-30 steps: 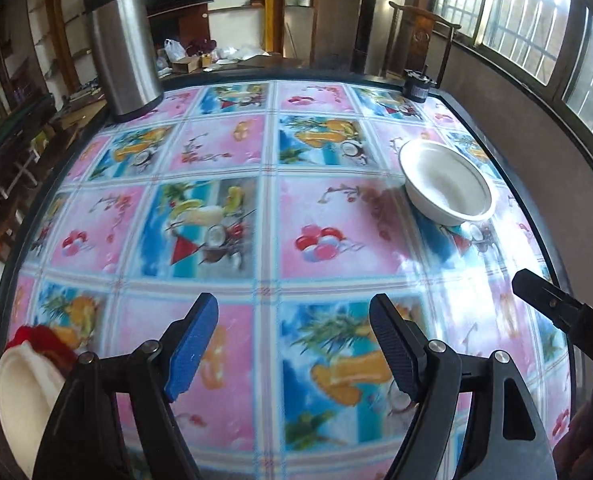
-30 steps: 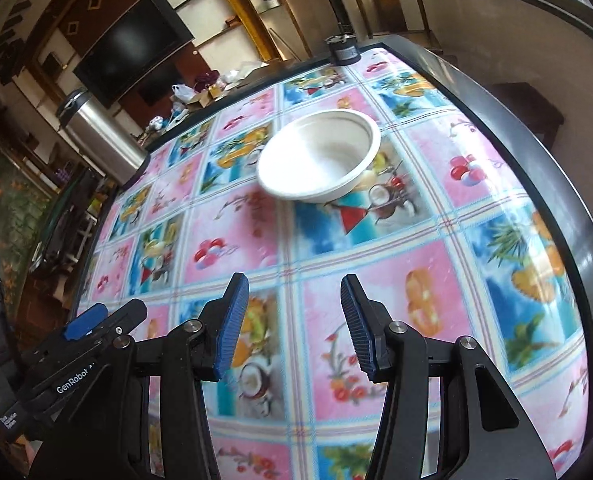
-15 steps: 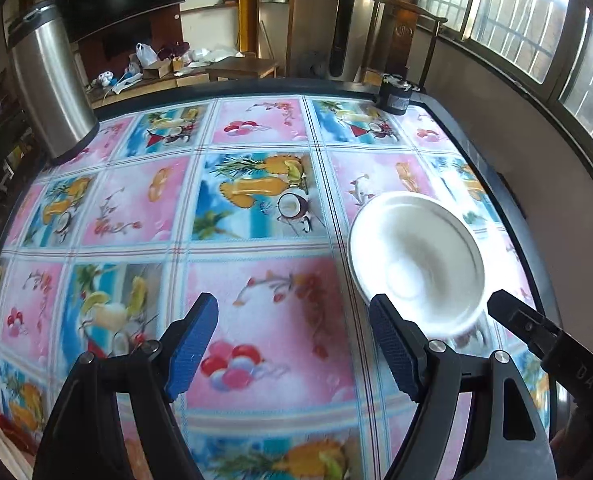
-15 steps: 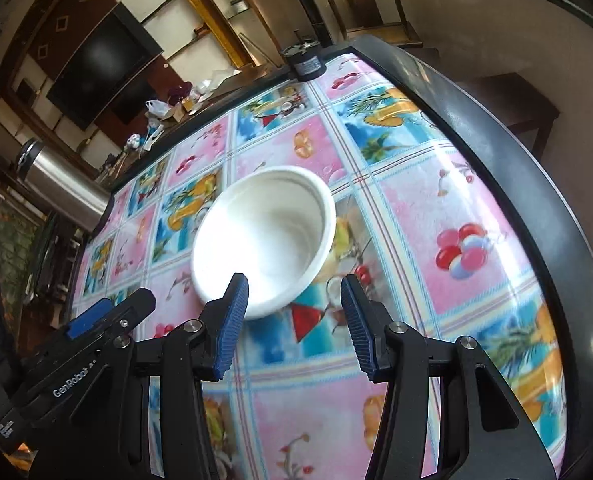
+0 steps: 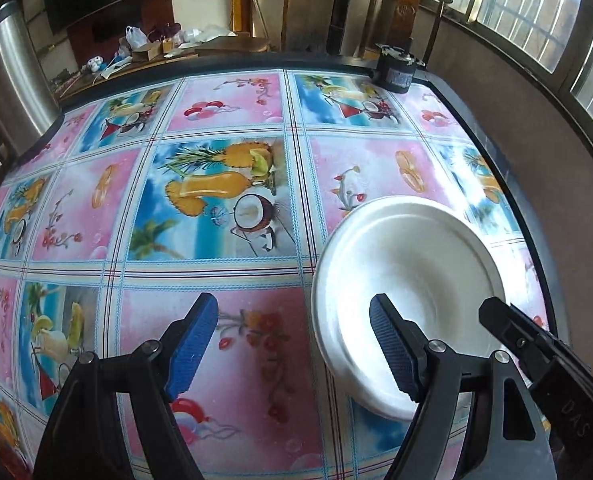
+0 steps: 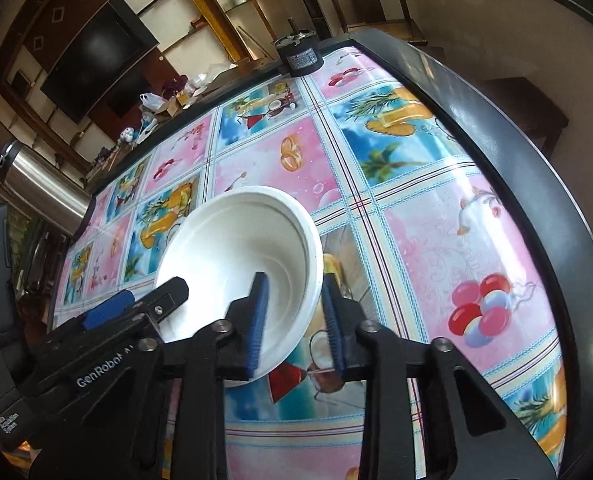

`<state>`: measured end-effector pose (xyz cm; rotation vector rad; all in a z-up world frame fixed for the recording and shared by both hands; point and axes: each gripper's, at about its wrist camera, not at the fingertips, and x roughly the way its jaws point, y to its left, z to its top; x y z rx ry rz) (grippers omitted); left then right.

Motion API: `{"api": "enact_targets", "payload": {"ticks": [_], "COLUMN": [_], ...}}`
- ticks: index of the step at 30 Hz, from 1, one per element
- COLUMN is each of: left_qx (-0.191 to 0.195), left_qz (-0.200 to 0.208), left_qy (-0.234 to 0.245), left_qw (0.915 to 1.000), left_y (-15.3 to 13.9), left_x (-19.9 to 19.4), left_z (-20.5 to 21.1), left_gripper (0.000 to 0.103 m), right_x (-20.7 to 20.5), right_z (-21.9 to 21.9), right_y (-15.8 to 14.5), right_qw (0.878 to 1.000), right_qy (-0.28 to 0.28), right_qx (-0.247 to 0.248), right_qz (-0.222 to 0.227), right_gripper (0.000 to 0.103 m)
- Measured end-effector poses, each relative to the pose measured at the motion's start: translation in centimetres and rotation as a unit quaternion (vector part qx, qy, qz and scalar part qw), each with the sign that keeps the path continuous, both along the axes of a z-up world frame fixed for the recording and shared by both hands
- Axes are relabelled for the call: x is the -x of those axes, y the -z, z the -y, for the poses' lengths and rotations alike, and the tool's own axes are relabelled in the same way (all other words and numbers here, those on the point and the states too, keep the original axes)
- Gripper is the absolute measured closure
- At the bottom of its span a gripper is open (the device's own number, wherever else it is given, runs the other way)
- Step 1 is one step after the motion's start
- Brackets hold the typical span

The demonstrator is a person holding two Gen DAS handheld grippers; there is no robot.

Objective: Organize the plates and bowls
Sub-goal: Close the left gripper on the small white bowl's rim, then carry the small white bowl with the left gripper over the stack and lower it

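Under both of your grippers spreads the table, covered in a glossy cloth of pink and blue fruit-and-drink squares with a dark rim around it. Far beyond your left fingers, at the table's left edge, stands a tall steel canister; beyond your right fingers, at the far corner, sits a small black cylinder.

The white bowl is the only dish on the cloth, upright, resting near the table's right edge. Your right gripper straddles its near-right rim: the left blue pad sits inside the bowl, the right pad outside the wall, and the jaws are closing on that rim. A sliver of gap still shows beside the outer pad, so the pads are not yet pressing.

Your left gripper stands wide, holding nothing. Its left finger hangs over bare pink cloth, while its right finger overlaps the bowl's near-left rim in that view. The bowl lies to the right of that gap, not between those fingers.
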<state>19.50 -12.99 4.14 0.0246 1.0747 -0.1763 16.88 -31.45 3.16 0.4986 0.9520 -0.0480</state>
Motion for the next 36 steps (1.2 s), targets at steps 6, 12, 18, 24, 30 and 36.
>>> {"api": "enact_targets", "payload": {"ticks": [6,12,18,24,30,36], "left_qx": [-0.005,0.010,0.018,0.004,-0.007,-0.006], "left_qz": [-0.004,-0.023,-0.022,-0.012,0.001,0.018], "left_qy": [0.014,0.023,0.012,-0.002,-0.023,-0.042], "left_qw": [0.9999,0.9994,0.9995,0.9999,0.9997,0.9989], "left_y": [0.6,1.3,0.3,-1.2,-2.2,-3.6], "left_x": [0.0,0.7,3.0,6.4,10.3,14.1], "left_z": [1.0,0.8,-1.6,-4.5,-7.7,-11.2], "left_gripper": [0.083,0.086,0.087,0.087,0.087,0.087], "right_x": [-0.1,0.5,2.3,5.1,8.7,11.9], "right_z": [0.5,0.0,-1.8,-4.9,-8.6,-12.0], "right_y": [0.7,0.6,-0.4,-1.3,-2.0,-2.7], "right_qw": [1.000,1.000,0.999,0.998,0.996,0.993], "right_qy": [-0.008,-0.015,-0.037,-0.063,-0.086,-0.112], "right_qx": [-0.013,-0.021,-0.019,-0.023,-0.028,-0.032], "right_qz": [0.001,0.004,0.012,0.017,0.021,0.028], "right_gripper": [0.091,0.091,0.091,0.091,0.091,0.091]}}
